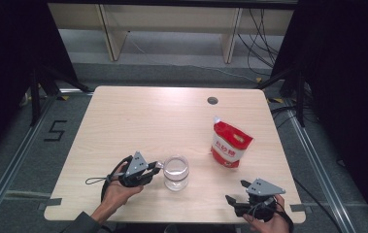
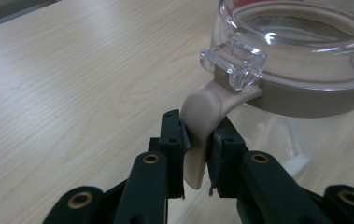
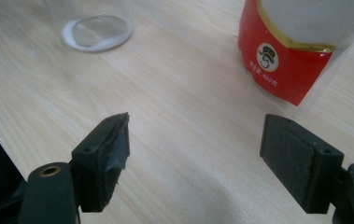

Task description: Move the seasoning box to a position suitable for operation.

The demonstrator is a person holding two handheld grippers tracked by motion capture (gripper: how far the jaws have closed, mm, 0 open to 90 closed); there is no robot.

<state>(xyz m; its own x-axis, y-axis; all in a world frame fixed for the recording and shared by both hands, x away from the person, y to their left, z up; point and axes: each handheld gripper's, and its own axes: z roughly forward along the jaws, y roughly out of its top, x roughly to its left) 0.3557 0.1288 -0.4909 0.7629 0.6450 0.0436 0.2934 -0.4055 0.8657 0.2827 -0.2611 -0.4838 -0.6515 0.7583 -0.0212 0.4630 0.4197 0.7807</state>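
A clear glass jar point(image 1: 176, 172) with a clear lid point(image 2: 296, 60) and a beige seal ring stands near the table's front middle. My left gripper point(image 1: 155, 170) lies level at the jar's left side. In the left gripper view its pads point(image 2: 179, 140) press on the ring's beige tab point(image 2: 202, 121), just below a clear clasp point(image 2: 234, 63). A red and white bag point(image 1: 230, 144) stands upright to the right of the jar. My right gripper point(image 1: 237, 191) hovers open by the front right edge, nothing between its fingers point(image 3: 107, 154), facing the bag point(image 3: 296, 51) and the jar's base point(image 3: 96, 31).
The light wooden table point(image 1: 138, 116) has a small round hole point(image 1: 212, 100) near its far edge. Dark curtains stand at both sides, and cables run over the floor beyond the right corner. A "5" mark point(image 1: 55, 130) is taped on the floor at left.
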